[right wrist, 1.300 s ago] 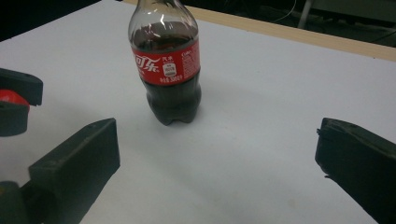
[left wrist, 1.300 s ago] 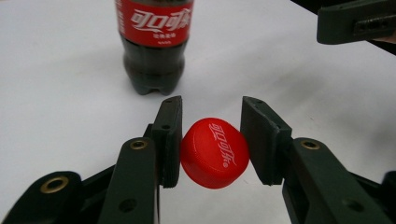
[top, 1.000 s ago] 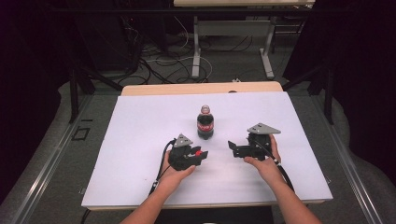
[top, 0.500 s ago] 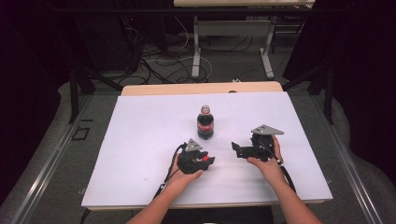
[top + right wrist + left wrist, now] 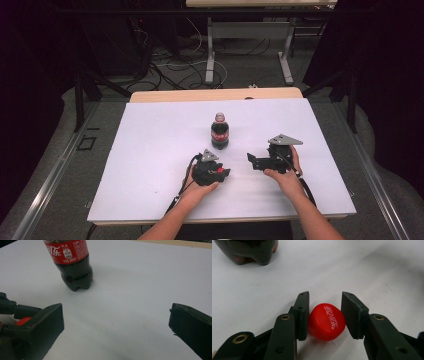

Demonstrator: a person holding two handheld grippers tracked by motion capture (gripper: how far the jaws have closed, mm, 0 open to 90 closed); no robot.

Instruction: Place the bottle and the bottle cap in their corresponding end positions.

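My left claw (image 5: pixel 223 172), seen from above, pinches a red cap (image 5: pixel 218 170) low over the white bench (image 5: pixel 150 150), near the cola bottle (image 5: pixel 219 132). Left gripper view: pads clamp the cap's (image 5: pixel 327 321) sides; it looks small, light, rigid, slippery. Right gripper view: my right claw (image 5: pixel 115 322) gapes empty.

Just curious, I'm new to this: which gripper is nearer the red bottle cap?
Left. The left gripper has its fingers around the cap; the right gripper is off to the side, apart.
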